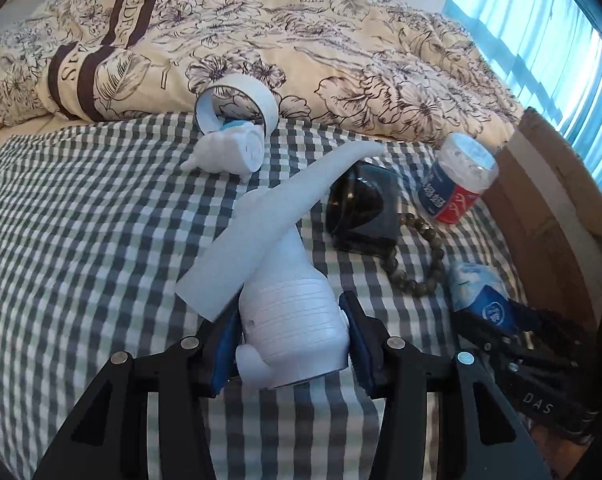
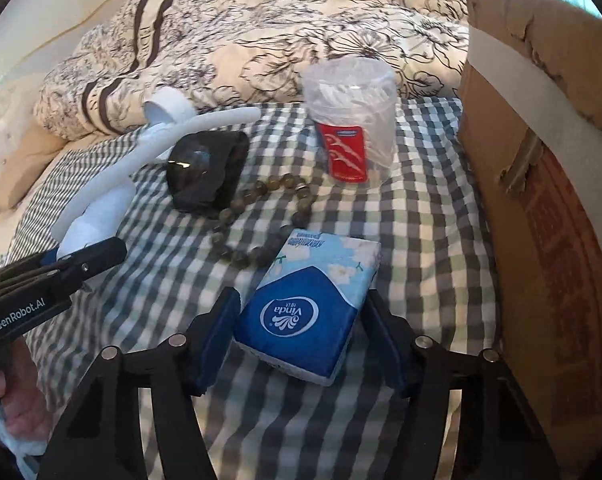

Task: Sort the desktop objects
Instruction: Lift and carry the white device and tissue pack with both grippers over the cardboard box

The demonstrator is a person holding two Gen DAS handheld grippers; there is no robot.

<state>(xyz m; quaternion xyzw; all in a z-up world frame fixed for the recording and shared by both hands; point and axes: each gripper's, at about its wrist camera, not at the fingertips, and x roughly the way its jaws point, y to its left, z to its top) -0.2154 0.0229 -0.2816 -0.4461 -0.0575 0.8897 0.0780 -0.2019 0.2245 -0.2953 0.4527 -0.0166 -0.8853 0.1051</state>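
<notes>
Reading "Vinda" on tissue pack point(image 2: 307, 312), "GenRobot.AI" on left gripper point(image 2: 71, 266)

The cardboard box point(image 2: 541, 200) runs off the right edge; the bead bracelet point(image 2: 261, 216) is partly hidden behind the tissue pack point(image 2: 305, 312); the right tongs point(image 1: 513, 328) cover that pack's near end in the left view

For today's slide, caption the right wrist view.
Right gripper straddling a tissue pack on the checked cloth.
</notes>
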